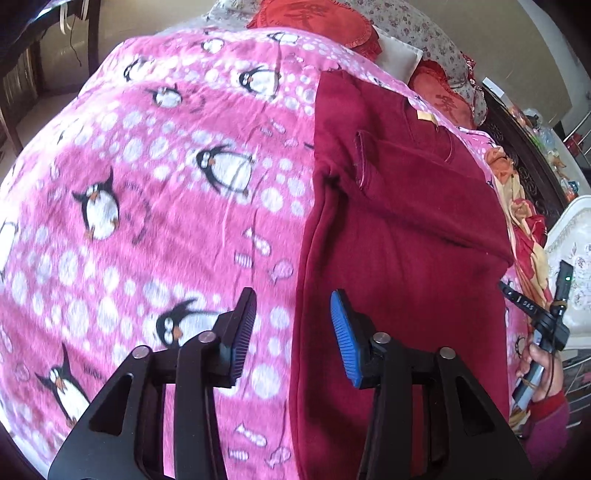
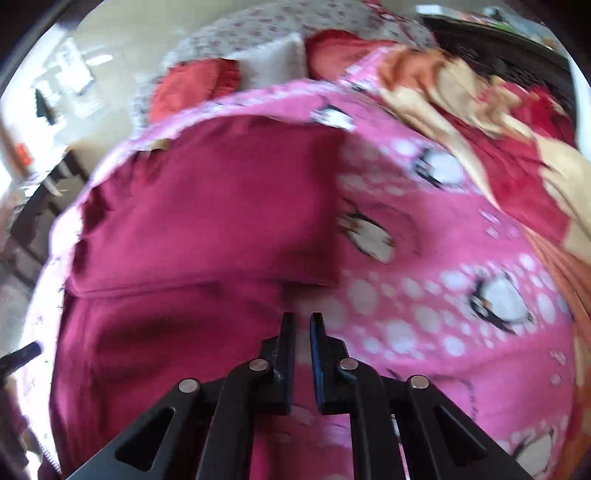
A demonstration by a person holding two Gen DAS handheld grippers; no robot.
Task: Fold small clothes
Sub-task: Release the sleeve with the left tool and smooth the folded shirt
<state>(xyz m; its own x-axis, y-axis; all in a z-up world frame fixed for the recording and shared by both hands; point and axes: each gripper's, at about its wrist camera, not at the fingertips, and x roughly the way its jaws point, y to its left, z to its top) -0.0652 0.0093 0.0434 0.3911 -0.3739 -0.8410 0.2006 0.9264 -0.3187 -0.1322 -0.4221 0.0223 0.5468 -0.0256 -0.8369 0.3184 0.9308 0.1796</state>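
A dark red fleece top [image 1: 399,229] lies flat on a pink penguin-print blanket [image 1: 147,206], sleeves folded inward over its body. My left gripper [image 1: 293,306] is open and empty, hovering above the top's left edge near its lower part. The right gripper's handle and the hand holding it [image 1: 543,332] show at the far right of the left wrist view. In the blurred right wrist view, my right gripper [image 2: 303,317] has its jaws almost closed with a narrow gap and holds nothing, above the blanket [image 2: 461,314] by the right edge of the top [image 2: 207,229].
Red embroidered cushions [image 1: 314,18] and a floral quilt [image 1: 424,33] lie at the head of the bed. A crumpled red and orange cloth [image 1: 524,221] lies along the right side, also in the right wrist view [image 2: 498,122]. A dark wooden chair [image 1: 22,74] stands far left.
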